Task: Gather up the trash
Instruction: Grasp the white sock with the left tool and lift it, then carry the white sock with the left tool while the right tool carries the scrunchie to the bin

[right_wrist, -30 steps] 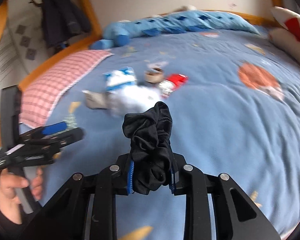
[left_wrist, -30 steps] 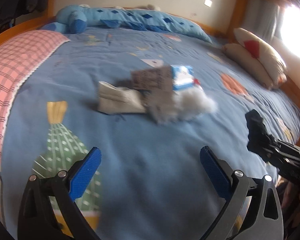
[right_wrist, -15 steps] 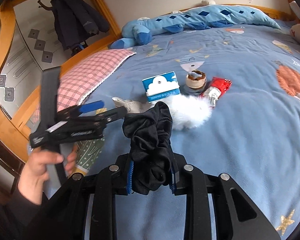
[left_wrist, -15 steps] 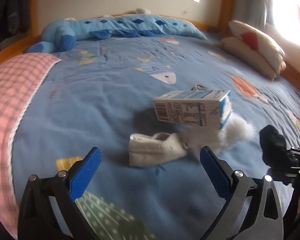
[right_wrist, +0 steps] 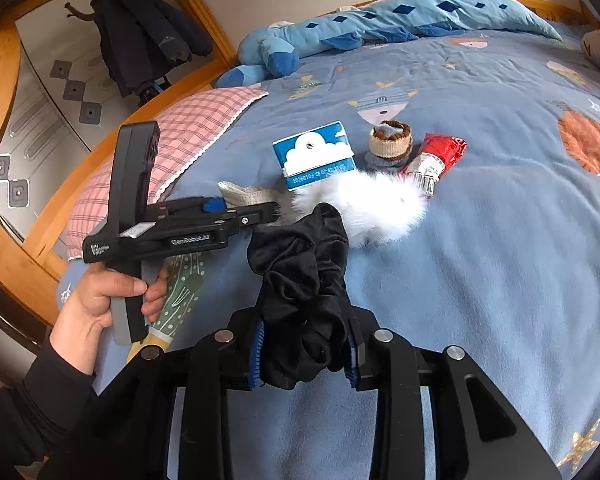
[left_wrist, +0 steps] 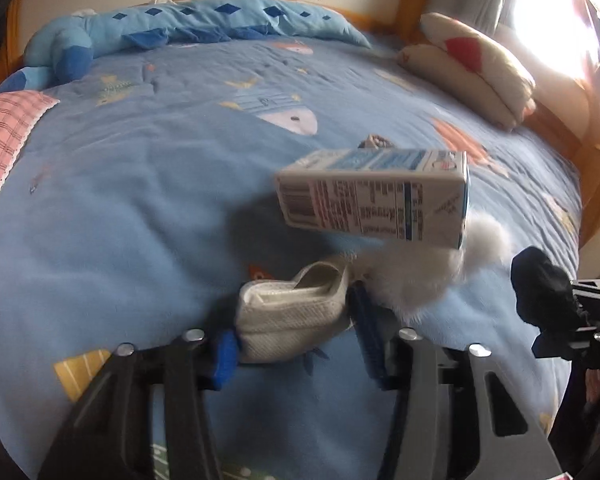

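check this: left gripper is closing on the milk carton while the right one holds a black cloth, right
Not the carton. The left wrist view shows the left gripper closing on the white sock in front of it. The right gripper does hold the black cloth.

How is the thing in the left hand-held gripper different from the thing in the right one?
The left hand-held gripper closes on a white sock lying on the bed; the right hand-held gripper holds a black cloth up above it. The sock looks ribbed, the cloth smooth and bunched. Both are soft fabric.
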The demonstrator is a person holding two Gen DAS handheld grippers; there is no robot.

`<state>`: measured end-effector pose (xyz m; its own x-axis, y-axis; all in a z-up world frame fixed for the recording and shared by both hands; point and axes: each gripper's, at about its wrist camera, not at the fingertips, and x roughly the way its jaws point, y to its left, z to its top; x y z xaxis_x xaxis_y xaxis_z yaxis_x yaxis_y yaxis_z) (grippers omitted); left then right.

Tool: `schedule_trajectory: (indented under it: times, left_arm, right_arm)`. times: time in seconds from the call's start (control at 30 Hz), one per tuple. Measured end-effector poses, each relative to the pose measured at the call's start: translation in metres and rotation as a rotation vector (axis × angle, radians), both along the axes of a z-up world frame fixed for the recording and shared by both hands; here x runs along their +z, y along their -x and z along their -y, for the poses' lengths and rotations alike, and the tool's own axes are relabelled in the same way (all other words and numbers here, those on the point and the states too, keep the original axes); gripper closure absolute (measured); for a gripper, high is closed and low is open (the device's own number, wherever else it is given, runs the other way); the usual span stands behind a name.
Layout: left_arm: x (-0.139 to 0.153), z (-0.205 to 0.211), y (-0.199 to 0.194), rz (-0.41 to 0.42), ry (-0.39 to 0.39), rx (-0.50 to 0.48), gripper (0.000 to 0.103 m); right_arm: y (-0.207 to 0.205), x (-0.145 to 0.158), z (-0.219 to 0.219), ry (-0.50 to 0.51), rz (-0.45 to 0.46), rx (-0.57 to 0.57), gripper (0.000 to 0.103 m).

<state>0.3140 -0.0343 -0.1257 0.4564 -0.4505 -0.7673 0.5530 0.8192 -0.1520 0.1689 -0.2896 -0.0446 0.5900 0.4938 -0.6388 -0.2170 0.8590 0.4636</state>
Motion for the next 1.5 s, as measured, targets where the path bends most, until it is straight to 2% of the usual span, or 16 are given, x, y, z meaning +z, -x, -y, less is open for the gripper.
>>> schedule_trajectory:
  times: [0.03,0.1,0.3,0.47,0.67,0.8,0.93,1.27,1.37,1.5]
  left_arm:
    - [0.0,0.001,0.002,-0.002,0.002,-0.001,0.062]
    - [0.003,0.001,0.007,-0.001,0.015,0.003,0.066]
    - [0.008,0.001,0.032,0.032,-0.004,0.048,0.067]
    - [0.016,-0.011,0.057,0.025,0.032,0.065,0.067]
    - [0.033,-0.021,0.112,0.041,0.046,0.065,0.066]
    - [0.047,-0.017,0.143,0.041,0.108,0.047,0.066]
    - [0.057,0.006,0.172,0.053,0.127,0.002,0.066]
    - [0.067,0.088,0.229,0.015,0.229,-0.143,0.066]
    - [0.071,0.12,0.246,0.003,0.263,-0.206,0.066]
    - [0.067,0.177,0.275,-0.023,0.247,-0.336,0.066]
  right_arm:
    - [0.001,0.0,0.0,0.002,0.001,-0.001,0.072]
    - [0.002,0.0,0.0,0.001,-0.003,0.004,0.072]
    - [0.005,0.001,0.003,0.0,-0.001,0.005,0.072]
    - [0.017,0.006,0.004,-0.009,0.009,0.006,0.072]
    - [0.043,0.016,0.007,-0.018,0.026,0.003,0.072]
    - [0.067,0.025,0.014,-0.023,0.046,-0.008,0.072]
    - [0.098,0.037,0.031,-0.016,0.073,-0.043,0.072]
    - [0.188,0.052,0.094,0.0,0.129,-0.174,0.072]
    - [0.218,0.053,0.115,0.003,0.146,-0.23,0.072]
    - [0.262,0.052,0.147,0.007,0.155,-0.327,0.072]
